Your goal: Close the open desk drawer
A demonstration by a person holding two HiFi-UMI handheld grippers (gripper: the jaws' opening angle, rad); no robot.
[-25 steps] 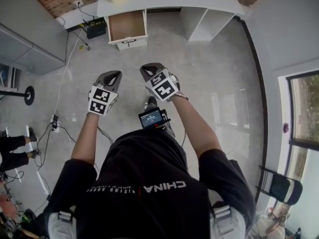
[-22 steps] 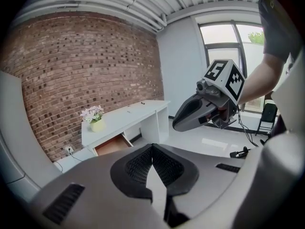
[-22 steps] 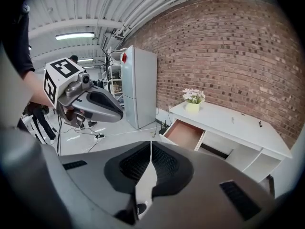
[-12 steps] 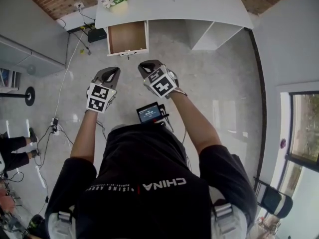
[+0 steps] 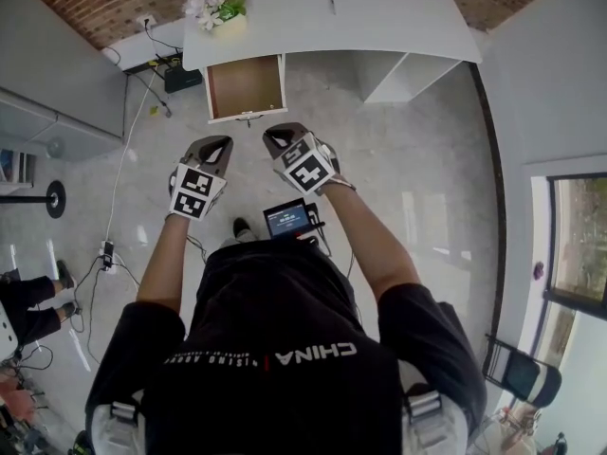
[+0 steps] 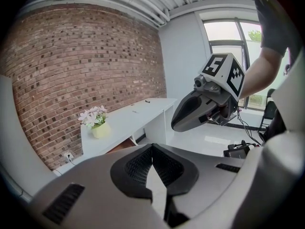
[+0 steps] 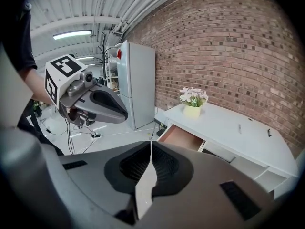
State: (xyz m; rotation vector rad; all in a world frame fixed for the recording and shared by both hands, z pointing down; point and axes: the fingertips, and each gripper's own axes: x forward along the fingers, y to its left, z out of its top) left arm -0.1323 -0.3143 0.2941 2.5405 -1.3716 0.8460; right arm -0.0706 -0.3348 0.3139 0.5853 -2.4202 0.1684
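Note:
The white desk (image 5: 313, 17) stands against the brick wall, its left drawer (image 5: 245, 86) pulled open and showing a bare brown bottom. The drawer's front with its handle (image 5: 248, 116) faces me. My left gripper (image 5: 212, 146) and right gripper (image 5: 276, 139) hang side by side in the air just short of the drawer front, touching nothing. Both are shut and hold nothing. In the right gripper view the open drawer (image 7: 183, 136) lies ahead below the desk top (image 7: 238, 130). The left gripper view shows a sliver of the drawer (image 6: 121, 146) and the right gripper (image 6: 189, 114).
A flower pot (image 5: 220, 9) and two pens (image 5: 331, 2) sit on the desk. A black box (image 5: 180, 78) and cables lie on the floor left of the drawer, and a power strip (image 5: 106, 250) nearer me. A grey cabinet (image 5: 52, 74) stands at the left, a folding chair (image 5: 522, 373) at the lower right.
The desk and drawer have come closer and lower in the head view as the person stepped toward them. Both grippers stay shut in the same pose.

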